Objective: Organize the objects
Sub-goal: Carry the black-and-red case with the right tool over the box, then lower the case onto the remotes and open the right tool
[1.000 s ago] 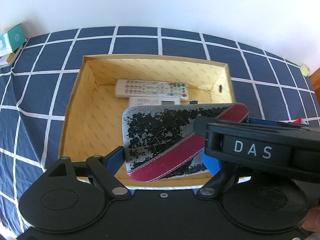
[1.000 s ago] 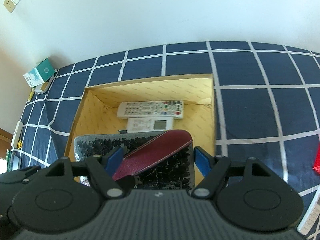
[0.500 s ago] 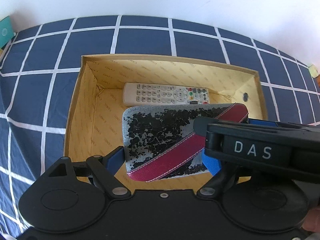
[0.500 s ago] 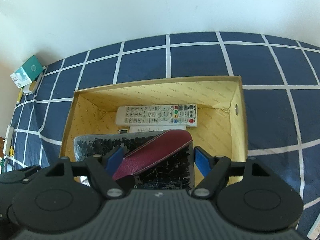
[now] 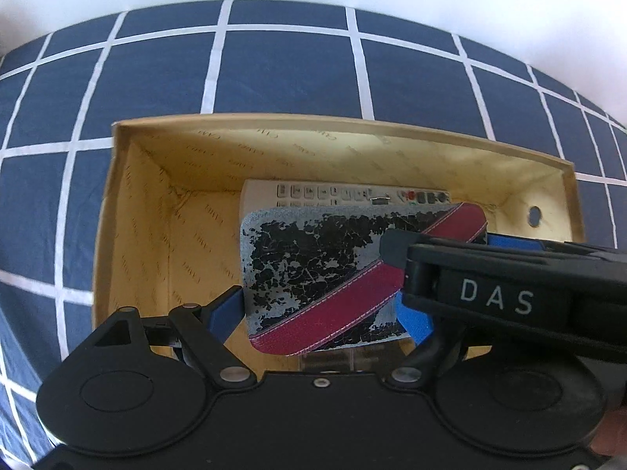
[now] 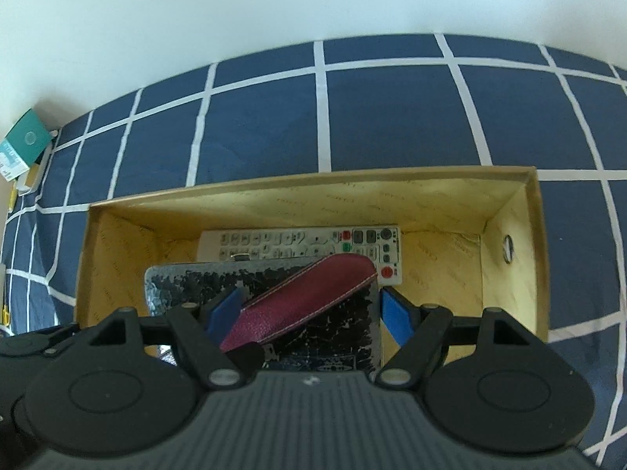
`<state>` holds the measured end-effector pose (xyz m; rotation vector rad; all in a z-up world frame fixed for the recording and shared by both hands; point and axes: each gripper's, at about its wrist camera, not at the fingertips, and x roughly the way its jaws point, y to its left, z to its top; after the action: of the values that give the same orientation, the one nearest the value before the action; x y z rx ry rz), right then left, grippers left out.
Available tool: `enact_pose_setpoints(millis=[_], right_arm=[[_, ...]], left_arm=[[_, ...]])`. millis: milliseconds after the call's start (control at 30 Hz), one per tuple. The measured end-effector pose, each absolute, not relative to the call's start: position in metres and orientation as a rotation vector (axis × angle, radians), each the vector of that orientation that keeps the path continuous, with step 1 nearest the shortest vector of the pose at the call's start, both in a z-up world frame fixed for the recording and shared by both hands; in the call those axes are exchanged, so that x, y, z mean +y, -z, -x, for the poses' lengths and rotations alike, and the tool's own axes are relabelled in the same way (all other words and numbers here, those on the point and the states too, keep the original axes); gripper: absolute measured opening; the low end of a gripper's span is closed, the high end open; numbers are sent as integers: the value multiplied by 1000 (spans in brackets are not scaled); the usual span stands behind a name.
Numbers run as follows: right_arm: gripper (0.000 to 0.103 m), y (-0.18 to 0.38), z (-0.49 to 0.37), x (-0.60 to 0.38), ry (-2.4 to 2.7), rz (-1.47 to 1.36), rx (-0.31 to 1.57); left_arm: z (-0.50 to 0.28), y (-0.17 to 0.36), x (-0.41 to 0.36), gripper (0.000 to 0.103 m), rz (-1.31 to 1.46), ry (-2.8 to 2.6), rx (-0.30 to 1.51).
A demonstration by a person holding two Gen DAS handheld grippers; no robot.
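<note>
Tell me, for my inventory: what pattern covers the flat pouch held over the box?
Cracked black-on-silver with a diagonal maroon stripe; left wrist view shows it best.

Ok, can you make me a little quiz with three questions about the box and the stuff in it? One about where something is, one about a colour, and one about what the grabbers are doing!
1. Where is the white remote?
A. Inside the cardboard box
B. On the blue checked cloth
C. On top of the teal carton

2. What colour is the stripe across the speckled case?
A. Green
B. Dark red
C. Yellow

3. What are the left gripper and right gripper doing?
A. Both hang open and empty
B. Both are clamped on the speckled case
C. One pinches the remote

Answers: 1 A, the remote lies on the box floor by the far wall. 2 B, a maroon band crosses the grey and black surface. 3 B, blue pads press the case's edges in both views.
</note>
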<state>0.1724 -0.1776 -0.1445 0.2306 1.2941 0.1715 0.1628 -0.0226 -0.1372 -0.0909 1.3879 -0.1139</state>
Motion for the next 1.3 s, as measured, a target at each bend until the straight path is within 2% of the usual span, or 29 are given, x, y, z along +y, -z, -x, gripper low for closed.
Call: enact_pose_setpoints(millis=[400, 800, 900, 1300], right_arm=[[76, 175, -208, -183, -154, -253, 1331], [76, 183, -212, -185, -138, -269, 1357], [76, 180, -210, -186, -142, -268, 1353], [76, 150, -191, -194, -154, -279, 1307]], left_arm=[[-191, 162, -25, 82, 81, 134, 1421], [-192, 164, -22, 81, 101, 130, 1435], [-191, 160, -26, 79, 76, 120, 1415], [-169, 125, -26, 79, 75, 81, 1364]])
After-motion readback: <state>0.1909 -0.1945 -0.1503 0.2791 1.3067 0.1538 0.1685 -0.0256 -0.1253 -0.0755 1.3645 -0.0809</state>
